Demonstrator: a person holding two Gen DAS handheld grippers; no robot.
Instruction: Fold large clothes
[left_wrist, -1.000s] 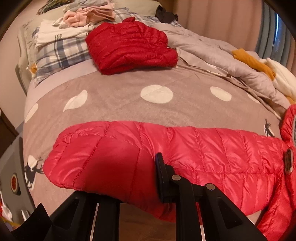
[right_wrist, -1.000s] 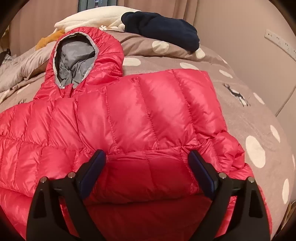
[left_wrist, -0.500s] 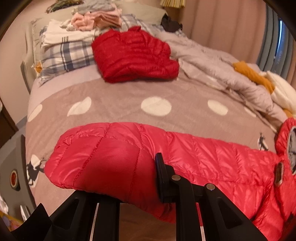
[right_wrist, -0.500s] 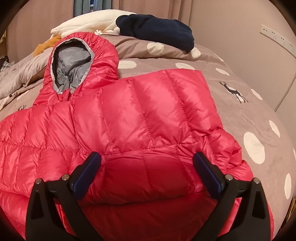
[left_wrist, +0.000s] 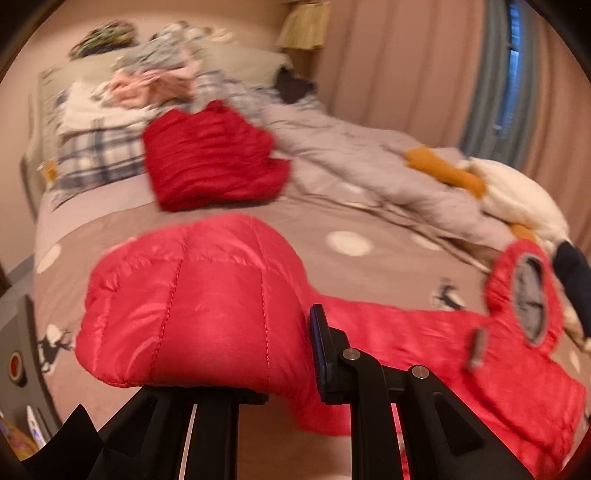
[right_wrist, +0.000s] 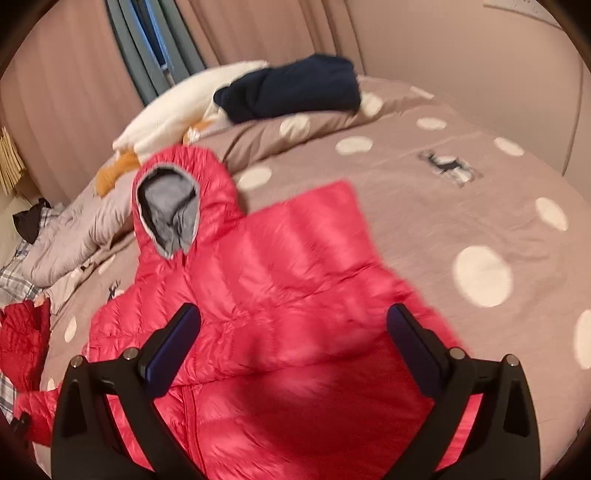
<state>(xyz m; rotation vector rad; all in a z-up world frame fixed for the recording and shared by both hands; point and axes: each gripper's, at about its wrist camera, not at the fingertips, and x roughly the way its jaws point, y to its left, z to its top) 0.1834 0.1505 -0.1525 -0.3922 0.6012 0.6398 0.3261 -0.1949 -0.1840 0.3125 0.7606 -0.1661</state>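
Left wrist view: the left gripper (left_wrist: 295, 354) is clamped on a bunched fold of the pink puffer jacket (left_wrist: 192, 302), lifting that end clear of the dotted bedspread (left_wrist: 369, 218) while the hood end lies on the bed. Right wrist view: the right gripper (right_wrist: 293, 345), jaws just opening, stands spread wide over the jacket, pads off the fabric. A folded red jacket (left_wrist: 210, 155) lies near the pillows.
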